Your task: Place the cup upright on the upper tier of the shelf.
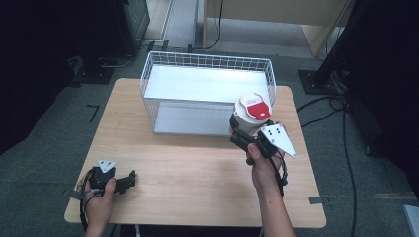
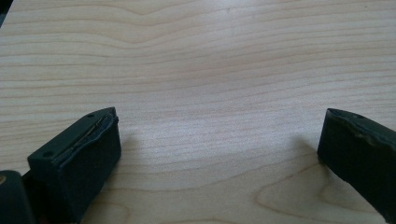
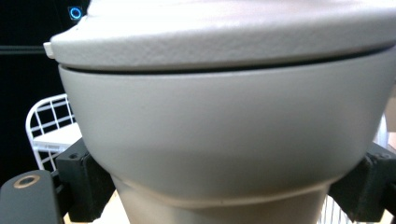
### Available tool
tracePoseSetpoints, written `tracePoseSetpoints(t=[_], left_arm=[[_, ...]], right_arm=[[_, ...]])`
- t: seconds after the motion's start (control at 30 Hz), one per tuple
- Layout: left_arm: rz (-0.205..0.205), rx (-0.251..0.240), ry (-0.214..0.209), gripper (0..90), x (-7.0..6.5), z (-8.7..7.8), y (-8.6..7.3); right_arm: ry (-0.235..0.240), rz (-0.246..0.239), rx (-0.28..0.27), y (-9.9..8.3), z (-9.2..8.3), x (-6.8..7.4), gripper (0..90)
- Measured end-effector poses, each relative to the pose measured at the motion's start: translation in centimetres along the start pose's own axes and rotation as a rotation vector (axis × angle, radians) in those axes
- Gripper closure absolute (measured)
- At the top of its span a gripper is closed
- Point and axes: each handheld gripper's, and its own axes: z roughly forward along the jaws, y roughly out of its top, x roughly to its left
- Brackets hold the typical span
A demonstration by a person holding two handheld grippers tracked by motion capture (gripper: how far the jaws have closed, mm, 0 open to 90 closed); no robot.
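Wire basket (image 1: 207, 61) at table's (image 1: 188, 168) far edge, container (image 1: 249, 114) before its right corner.

White wire basket (image 1: 207, 89) on wooden table (image 1: 197, 168).

Beige container (image 1: 249, 114), red lid patch; white wire basket (image 1: 207, 66); light-wood table (image 1: 197, 163).
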Motion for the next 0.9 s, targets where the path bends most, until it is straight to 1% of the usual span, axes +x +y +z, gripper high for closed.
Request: tracePoseSetpoints(t=[0.17, 0.23, 0.27, 0.3, 0.33, 0.37, 0.47, 0.6, 0.63, 0.67, 0.73, 0.77, 0.83, 0.9], left_arm=[[0.0, 0.0, 0.0, 0.0, 0.0, 0.0, 0.0], [-0.002, -0.003, 0.001, 0.0, 0.0, 0.0, 0.0], [-0.002, -0.003, 0.001, 0.0, 0.0, 0.0, 0.0], [0.0, -0.001, 0.0, 0.0, 0.0, 0.0, 0.0], [-0.003, -0.003, 0.001, 0.0, 0.0, 0.0, 0.0], [0.0, -0.001, 0.0, 0.0, 0.0, 0.0, 0.0], [-0.002, -0.003, 0.001, 0.0, 0.0, 0.0, 0.0], [-0.003, -0.003, 0.001, 0.0, 0.0, 0.0, 0.0], [-0.003, -0.003, 0.0, 0.0, 0.0, 0.0, 0.0], [-0.003, -0.003, 0.0, 0.0, 0.0, 0.0, 0.0], [-0.003, -0.003, 0.0, 0.0, 0.0, 0.0, 0.0], [-0.001, -0.001, 0.0, 0.0, 0.0, 0.0, 0.0], [-0.003, -0.003, 0.0, 0.0, 0.0, 0.0, 0.0], [-0.003, -0.003, 0.0, 0.0, 0.0, 0.0, 0.0]], right_arm=[[0.004, -0.014, -0.019, 1.6, 1.0, 0.2, 10.0], [0.004, -0.025, -0.029, 2.5, 1.6, 0.3, 10.0], [0.004, -0.025, -0.029, 2.5, 1.6, 0.3, 10.0], [0.003, -0.026, -0.039, 3.1, 2.0, 0.3, 10.0], [0.003, -0.026, -0.039, 3.1, 2.0, 0.3, 10.0], [0.004, -0.029, -0.047, 3.7, 2.4, 0.4, 10.0], [0.002, -0.036, -0.054, 4.2, 2.9, 0.5, 10.0], [0.002, -0.046, -0.054, 5.2, 4.1, 0.7, 10.0], [-0.001, -0.048, -0.055, 5.5, 4.7, 0.8, 10.0], [-0.001, -0.048, -0.055, 5.5, 4.7, 0.8, 10.0], [-0.002, -0.05, -0.053, 5.8, 5.4, 0.9, 10.1], [-0.004, -0.056, -0.051, 6.0, 6.0, 0.9, 10.0], [-0.008, -0.065, -0.046, 6.2, 6.7, 0.9, 10.0], [-0.002, -0.056, -0.042, 6.2, 7.1, 0.9, 10.1]])
